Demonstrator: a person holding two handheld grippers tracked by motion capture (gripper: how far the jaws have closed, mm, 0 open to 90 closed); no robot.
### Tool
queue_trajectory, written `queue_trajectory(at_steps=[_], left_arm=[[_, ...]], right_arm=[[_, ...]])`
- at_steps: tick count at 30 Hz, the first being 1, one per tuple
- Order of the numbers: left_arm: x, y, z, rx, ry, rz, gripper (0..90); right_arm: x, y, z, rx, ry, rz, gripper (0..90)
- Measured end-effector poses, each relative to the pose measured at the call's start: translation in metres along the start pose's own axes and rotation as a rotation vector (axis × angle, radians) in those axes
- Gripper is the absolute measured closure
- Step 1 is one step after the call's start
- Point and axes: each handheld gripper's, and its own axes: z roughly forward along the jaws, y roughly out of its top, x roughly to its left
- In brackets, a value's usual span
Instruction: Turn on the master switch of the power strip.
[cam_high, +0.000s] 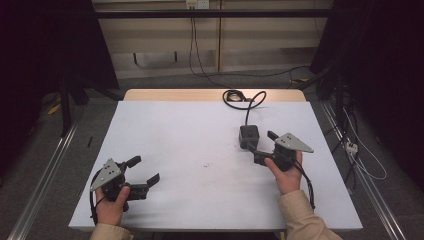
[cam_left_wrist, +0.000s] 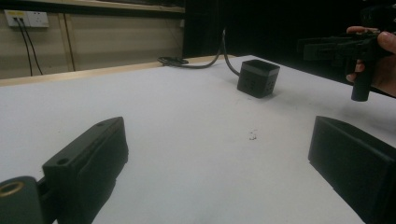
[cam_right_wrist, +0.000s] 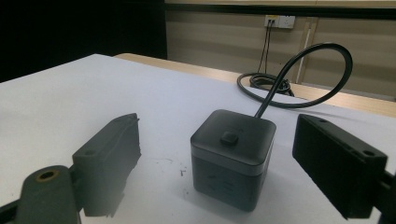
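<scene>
Cube socket (cam_right_wrist: 232, 156) sits untouched between right gripper's (cam_right_wrist: 217, 163) spread jaws

Look at the black cube (cam_right_wrist: 232, 158): in the right gripper view its near bottom edge runs close to the frame's lower border, and the markings on its front face are too dark to read. Its cable (cam_right_wrist: 299, 74) loops behind the cube into a coil (cam_high: 234, 95) whose far end you cannot trace. In the high view the cube's near side sits behind your right gripper (cam_high: 265, 145), so contact there cannot be told.
</scene>
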Motion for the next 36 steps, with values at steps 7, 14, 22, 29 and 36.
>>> queue_trajectory(at_steps=[7, 14, 22, 29, 36], left_arm=[[0.0, 0.0, 0.0, 0.0, -0.001, -0.001, 4.4], [0.0, 0.0, 0.0, 0.0, -0.001, -0.002, 4.4], [0.0, 0.0, 0.001, 0.003, -0.003, -0.002, 4.4], [0.0, 0.0, 0.001, 0.0, -0.003, -0.003, 4.4], [0.0, 0.0, 0.001, 0.0, -0.003, -0.003, 4.4]], right_arm=[[0.0, 0.002, 0.004, 0.002, 0.007, 0.008, 17.4], [0.0, 0.002, 0.008, 0.006, 0.008, 0.016, 20.5], [-0.003, 0.005, 0.009, 0.003, 0.011, 0.019, 27.7], [-0.003, 0.006, 0.012, 0.01, 0.003, 0.02, 33.7], [-0.005, 0.008, 0.015, 0.019, 0.003, 0.015, 41.3]])
